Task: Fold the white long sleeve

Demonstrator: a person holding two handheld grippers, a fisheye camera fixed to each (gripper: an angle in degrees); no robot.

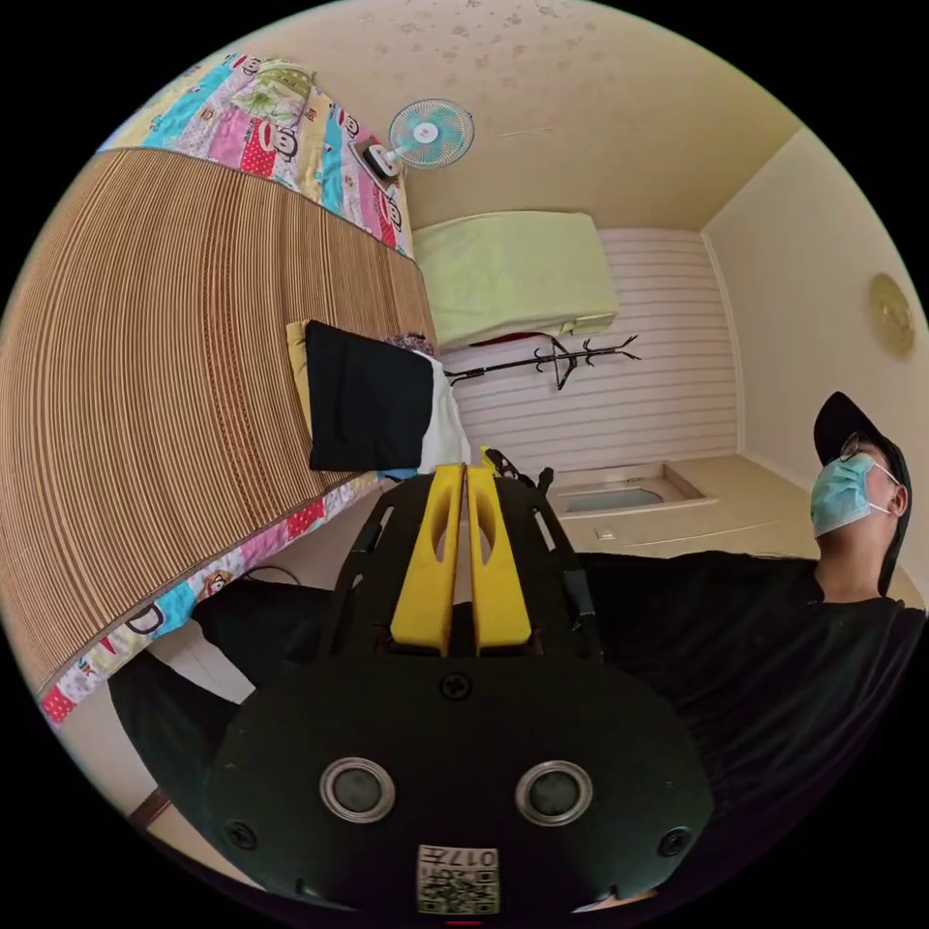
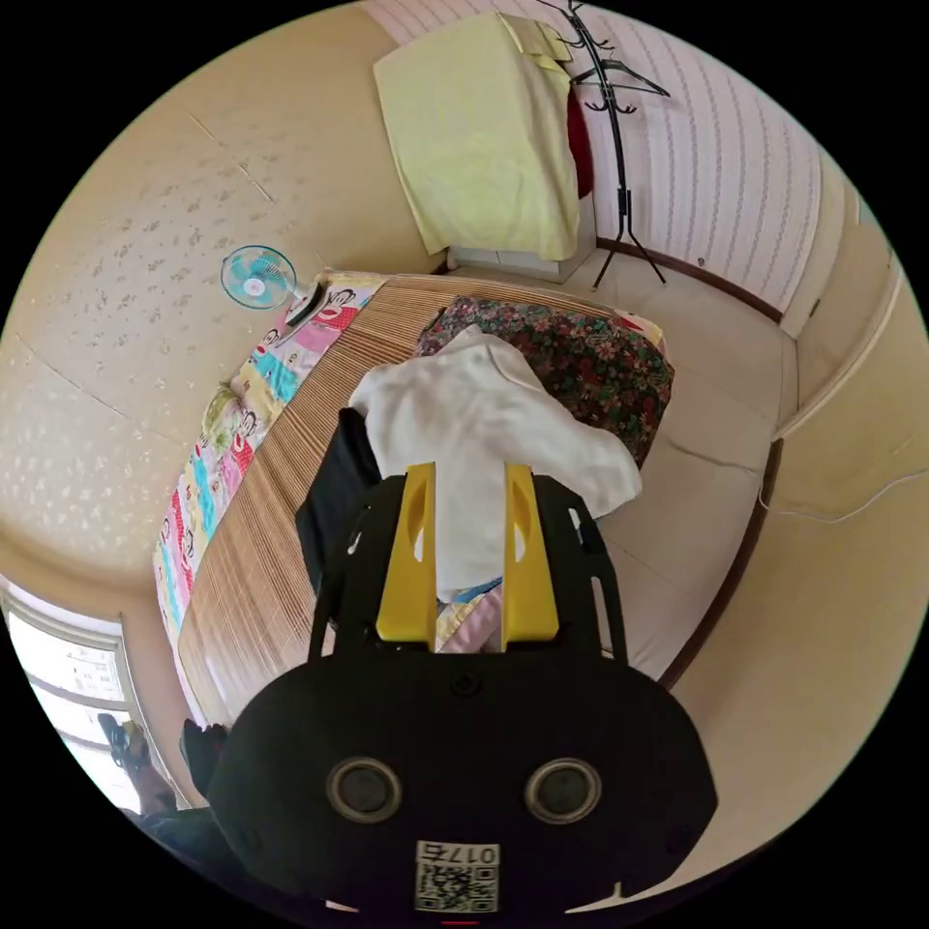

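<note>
Right gripper (image 2: 468, 474), frame centre, jaws wide apart, empty, poised over white long sleeve (image 2: 484, 416) heaped on bed (image 2: 242, 571), likely lining up a grasp. Left gripper (image 1: 466, 476) closed, empty, idle.

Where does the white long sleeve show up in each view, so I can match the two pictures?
Left gripper view: white long sleeve near centre, a sliver behind the black garment, above the yellow jaws.
Right gripper view: centre, draped over the floral bundle, extending down between the jaws.
Shared landmark: fan.
</note>
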